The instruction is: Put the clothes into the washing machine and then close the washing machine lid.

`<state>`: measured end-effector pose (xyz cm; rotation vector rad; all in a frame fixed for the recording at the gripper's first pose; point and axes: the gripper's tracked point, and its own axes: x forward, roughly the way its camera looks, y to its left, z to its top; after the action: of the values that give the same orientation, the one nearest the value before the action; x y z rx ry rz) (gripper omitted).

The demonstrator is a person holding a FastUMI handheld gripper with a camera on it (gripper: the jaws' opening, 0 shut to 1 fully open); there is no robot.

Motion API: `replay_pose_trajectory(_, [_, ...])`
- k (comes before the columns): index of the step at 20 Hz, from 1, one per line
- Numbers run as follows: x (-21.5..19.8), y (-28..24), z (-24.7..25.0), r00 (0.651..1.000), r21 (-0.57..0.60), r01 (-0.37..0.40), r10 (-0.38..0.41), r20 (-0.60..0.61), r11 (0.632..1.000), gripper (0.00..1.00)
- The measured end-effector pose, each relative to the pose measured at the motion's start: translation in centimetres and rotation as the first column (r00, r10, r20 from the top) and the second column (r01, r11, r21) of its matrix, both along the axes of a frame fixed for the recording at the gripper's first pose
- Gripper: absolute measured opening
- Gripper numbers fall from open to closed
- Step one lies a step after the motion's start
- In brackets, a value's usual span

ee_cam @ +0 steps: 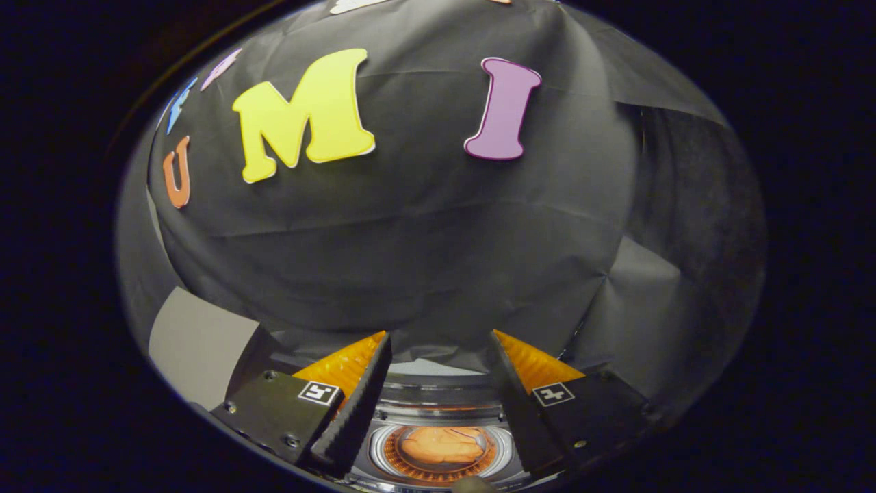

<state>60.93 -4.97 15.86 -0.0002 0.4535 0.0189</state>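
- Your hand-held gripper stands spread wide with nothing between its fingers; the tips point at the booth wall, above the machine.
- Between and below the fingers sits the washing machine, seen from above. Its round drum opening is uncovered, and the clothes, an orange bundle, already lie inside the drum.
- The lid itself cannot be made out from here; a pale edge just beyond the opening may be it, standing raised.
- Judgement: loading looks done, closing remains.
- To do it well: find the lid's free edge first, bring the fingers behind it, and swing it down in a slow arc. Check no cloth overhangs the rim.
- A grey panel stands off to the left side.
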Motion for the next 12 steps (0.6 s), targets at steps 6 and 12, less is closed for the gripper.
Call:
replay_pose_trajectory(6, [2.8,-0.4,-2.9,0.998,0.016,0.025,-0.024,-0.066,1.000,0.88])
replay_pose_trajectory(12, [3.0,-0.8,-4.9,0.999,-0.012,0.019,-0.019,-0.051,1.000,0.89])
